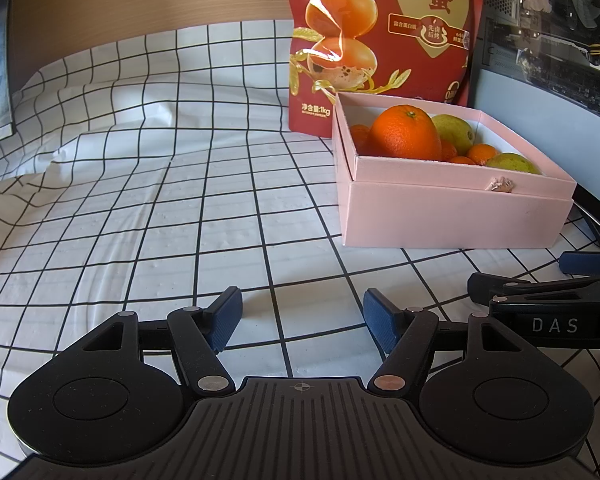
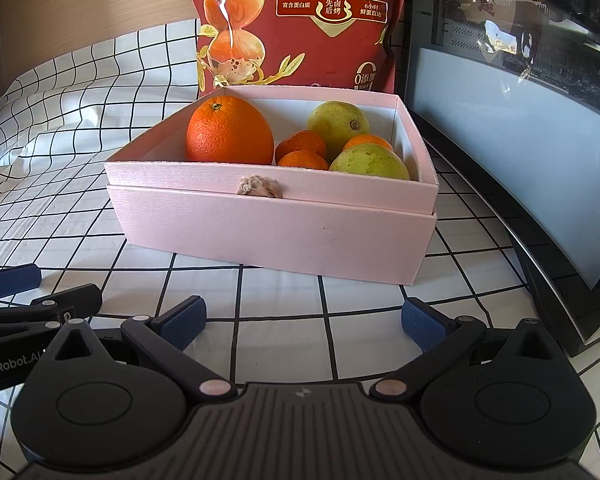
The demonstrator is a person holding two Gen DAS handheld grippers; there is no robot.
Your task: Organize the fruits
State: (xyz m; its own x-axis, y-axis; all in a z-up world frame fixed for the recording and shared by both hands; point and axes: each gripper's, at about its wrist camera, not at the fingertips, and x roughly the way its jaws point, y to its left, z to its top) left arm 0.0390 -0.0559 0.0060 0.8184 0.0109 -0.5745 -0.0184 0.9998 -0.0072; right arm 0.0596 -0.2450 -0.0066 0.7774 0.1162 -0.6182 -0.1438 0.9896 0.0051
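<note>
A: Layout, big to small. Checked cloth over the surface. Glass-sided PC case along the right edge. Red snack bag upright just behind the pink box.

B: Fruit?

A: All in the box. Large orange at the left, two green pears at the right, small tangerines packed between them. No loose fruit visible on the cloth in either view.

B: Grippers?

A: Left gripper sits low over bare cloth, jaws apart, nothing between them. Right gripper faces the box front, jaws wide, also empty. They're side by side; each shows at the edge of the other's view.

B: So which step?

A: Judging from this, either the gathering is done or it's the start of sorting inside the box. Can't tell which from the task line.

B: Next move?

A: If sorting, the right gripper is better placed: lift over the front wall and come down on a fruit. The orange needs full jaw width; the tangerines sit tight against the pears, so little finger room.

B: Obstructions?

A: Box wall in front, bag behind, PC case close on the right. Cloth is wrinkled at far left, away from the work.
</note>
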